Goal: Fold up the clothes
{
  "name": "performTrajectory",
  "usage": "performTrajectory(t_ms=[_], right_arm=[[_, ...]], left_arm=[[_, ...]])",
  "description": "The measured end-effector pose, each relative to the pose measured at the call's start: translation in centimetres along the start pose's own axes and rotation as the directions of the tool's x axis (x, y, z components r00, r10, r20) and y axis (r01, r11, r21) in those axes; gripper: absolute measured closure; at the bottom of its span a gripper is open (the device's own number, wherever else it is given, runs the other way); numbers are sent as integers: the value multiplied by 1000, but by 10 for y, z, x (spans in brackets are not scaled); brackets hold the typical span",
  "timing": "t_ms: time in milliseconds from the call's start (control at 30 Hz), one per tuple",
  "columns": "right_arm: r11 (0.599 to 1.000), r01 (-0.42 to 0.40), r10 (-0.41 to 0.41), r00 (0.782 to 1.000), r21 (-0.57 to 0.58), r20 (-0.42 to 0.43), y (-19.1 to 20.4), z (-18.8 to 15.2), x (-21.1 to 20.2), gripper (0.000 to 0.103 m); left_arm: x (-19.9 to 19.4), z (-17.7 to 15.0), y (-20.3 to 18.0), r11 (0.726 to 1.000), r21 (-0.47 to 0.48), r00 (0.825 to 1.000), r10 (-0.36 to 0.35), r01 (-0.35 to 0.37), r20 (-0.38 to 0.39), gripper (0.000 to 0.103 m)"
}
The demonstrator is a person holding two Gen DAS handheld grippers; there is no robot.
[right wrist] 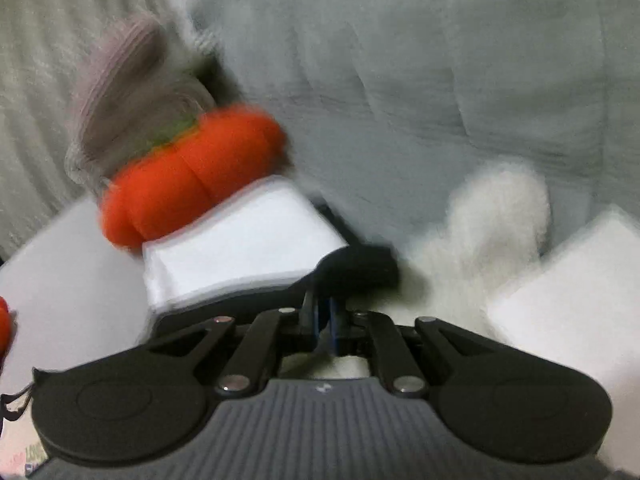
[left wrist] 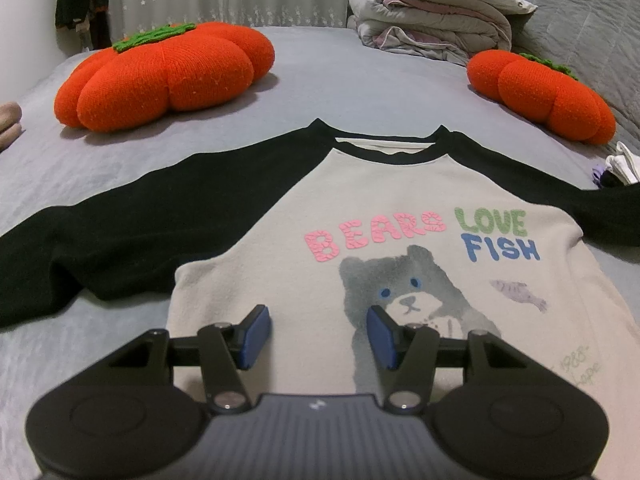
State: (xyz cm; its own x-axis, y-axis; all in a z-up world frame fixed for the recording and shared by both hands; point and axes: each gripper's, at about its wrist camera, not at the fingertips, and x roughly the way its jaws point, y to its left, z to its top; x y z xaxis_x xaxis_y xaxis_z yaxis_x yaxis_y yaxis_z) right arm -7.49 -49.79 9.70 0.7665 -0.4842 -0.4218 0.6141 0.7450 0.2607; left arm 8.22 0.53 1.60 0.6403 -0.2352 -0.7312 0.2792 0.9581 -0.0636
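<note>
Grey bedding carries the shirt, spread flat, print up, black sleeves out. My left gripper hovers wide above its hem. My right gripper pinches dark cloth, blurred. Tugging could wrinkle the shirt. It reads "BEARS LOVE FISH". Pumpkin cushions sit beyond.
</note>
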Motion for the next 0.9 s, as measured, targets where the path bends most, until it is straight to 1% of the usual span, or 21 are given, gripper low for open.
performTrajectory(t_ms=[67,133,200,267,367,433,500,567,600,700,767,800,900], right_arm=[[1000,15,-15,1000,-17,7,3,0,-4,88],[999,30,-30,999,-34,14,6,1,-8,83],[998,46,-45,999,-50,22,9,1,-12,59],[996,50,-48,998,-71,28,14,1,-15,57],[991,-20,23,1000,-129,18,35,-3,-12,57],[984,-78,75,997,-158,-21,53,-8,-5,57],[964,-171,157,984,-205,-84,78,-17,1,57],[919,-252,214,965,-304,-151,111,-31,7,57],[887,-288,235,954,-362,-185,128,-41,10,57],[760,-381,280,923,-526,-264,178,-71,21,57],[686,-429,301,903,-587,-308,206,-84,35,57],[664,-456,309,889,-593,-338,218,-89,45,57],[625,-537,327,839,-566,-435,251,-96,77,57]], left_arm=[[-1,2,3,1000,-23,1000,-4,4,-2,47],[-2,3,6,999,-39,1000,-4,4,1,47],[-3,4,8,999,-48,1000,-4,5,2,47],[-3,6,9,998,-57,1000,-6,6,1,47],[-1,7,12,998,-67,1000,-6,5,-3,47],[0,7,13,998,-70,1000,-4,4,-8,47],[1,7,14,997,-74,1000,-4,3,-11,47],[2,7,14,998,-70,1000,-6,5,-15,47],[2,8,15,997,-71,1000,-9,7,-16,46],[2,9,18,997,-80,1000,-17,15,-18,47],[3,10,20,996,-92,1000,-21,19,-19,47],[3,10,22,995,-97,1000,-23,21,-20,47],[5,12,25,994,-107,999,-26,24,-21,47]])
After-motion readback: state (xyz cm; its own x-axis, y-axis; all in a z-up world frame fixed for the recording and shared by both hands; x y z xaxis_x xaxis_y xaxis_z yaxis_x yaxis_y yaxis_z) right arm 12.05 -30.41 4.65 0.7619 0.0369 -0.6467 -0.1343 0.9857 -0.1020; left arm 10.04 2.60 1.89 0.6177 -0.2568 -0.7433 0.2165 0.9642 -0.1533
